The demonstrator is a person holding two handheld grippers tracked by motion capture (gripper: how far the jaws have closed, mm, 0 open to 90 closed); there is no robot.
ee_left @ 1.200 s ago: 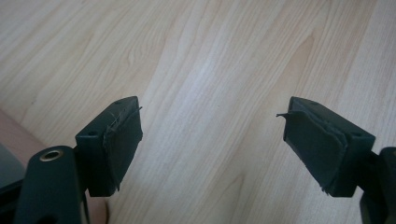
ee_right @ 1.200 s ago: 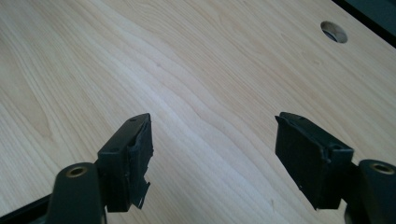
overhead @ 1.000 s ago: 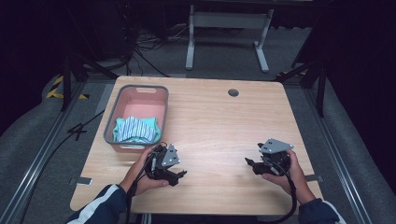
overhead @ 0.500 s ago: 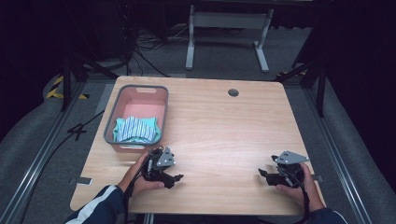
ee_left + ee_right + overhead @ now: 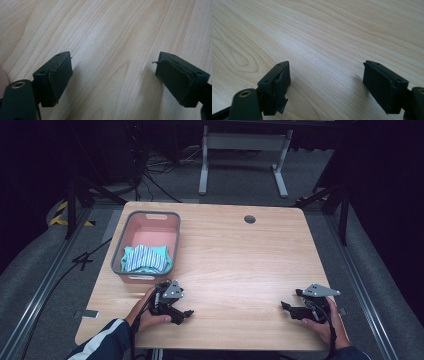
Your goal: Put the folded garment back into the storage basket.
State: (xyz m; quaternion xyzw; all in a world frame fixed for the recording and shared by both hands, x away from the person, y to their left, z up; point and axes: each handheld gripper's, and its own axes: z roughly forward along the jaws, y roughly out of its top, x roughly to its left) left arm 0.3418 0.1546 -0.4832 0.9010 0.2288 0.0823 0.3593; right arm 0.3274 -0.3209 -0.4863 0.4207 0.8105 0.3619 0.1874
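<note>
Light wood-grain rectangular desk (image 5: 240, 255) with a small dark round grommet hole (image 5: 250, 219) near its far edge. Landmark: pink plastic rectangular basket with grey rim (image 5: 170, 232), sitting on the desk's left-far part, upright. Inside the basket, at its near end, a crumpled teal-and-white striped cloth (image 5: 145, 259); the far half of the basket shows bare pink floor. Left black two-jaw gripper (image 5: 186, 313) is just in front of the basket's near edge, slightly to its right, held low over the desk by the person's left hand (image 5: 146, 311), dark sleeve with white stripes (image 5: 102, 345) behind it; grey three-cornered plate on top. Left gripper view: left gripper (image 5: 113, 75) jaws wide apart, nothing between them, bare wood under them; pad on one jaw looks frayed at the edge. Right black two-jaw gripper (image 5: 289, 306) is well to the right of the basket, near the desk's near-right corner, held by the right hand (image 5: 327, 322), jaws pointing back toward the basket side. Right gripper view: right gripper (image 5: 325, 80) jaws also wide apart, holding nothing, just wood grain in the gap. Beyond the desk, past the basket's far side, a grey metal stand frame (image 5: 242, 142) and dark cables (image 5: 150, 175) on the grey floor.
</note>
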